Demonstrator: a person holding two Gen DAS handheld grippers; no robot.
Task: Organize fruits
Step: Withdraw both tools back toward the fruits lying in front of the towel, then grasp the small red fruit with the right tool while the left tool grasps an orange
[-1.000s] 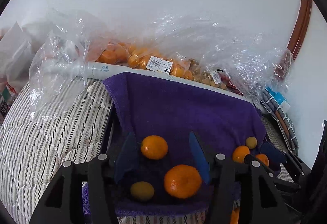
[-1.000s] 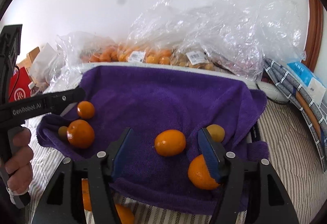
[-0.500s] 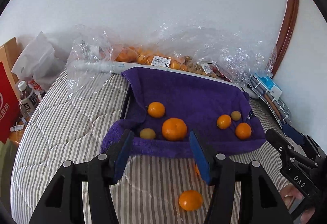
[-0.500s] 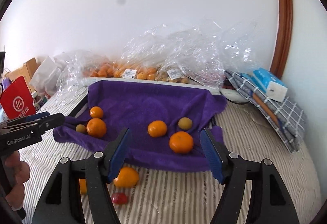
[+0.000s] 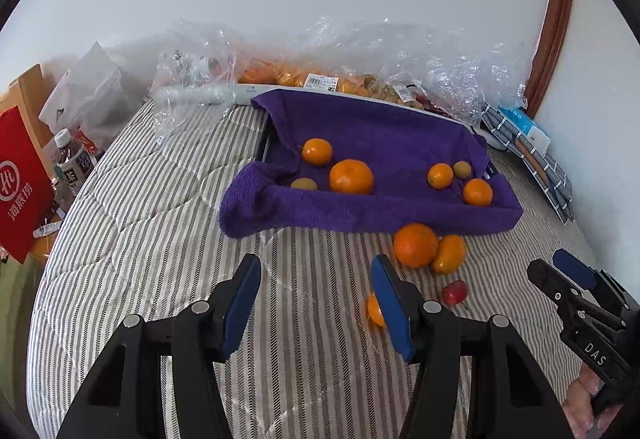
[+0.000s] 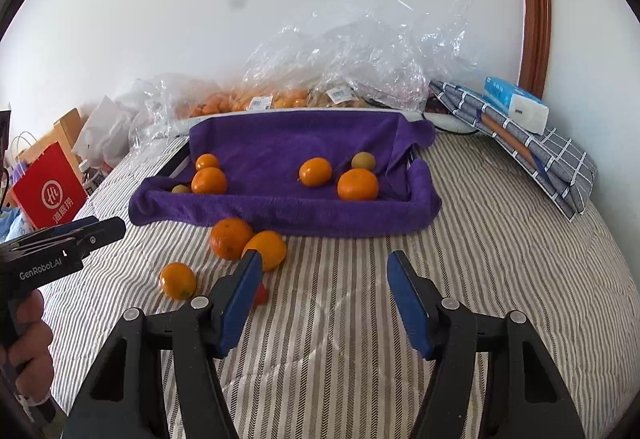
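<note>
Both claws hover spread and empty over bare striped bedding (image 6: pixel 500 239): left gripper (image 5: pixel 316 303), right gripper (image 6: pixel 324 299), its jaws just closing slightly. Loose oranges (image 6: pixel 230 237) lie before the purple towel-lined tray (image 6: pixel 280 207) holding fruit; bagged produce (image 6: pixel 360 59) lines the wall.

Left gripper (image 5: pixel 316 295) angled down, jaws parted, nothing between pads. Right gripper (image 6: pixel 324 291) angled down, jaws just closing some, empty. Hand (image 6: pixel 28 343) grips left handle.
</note>
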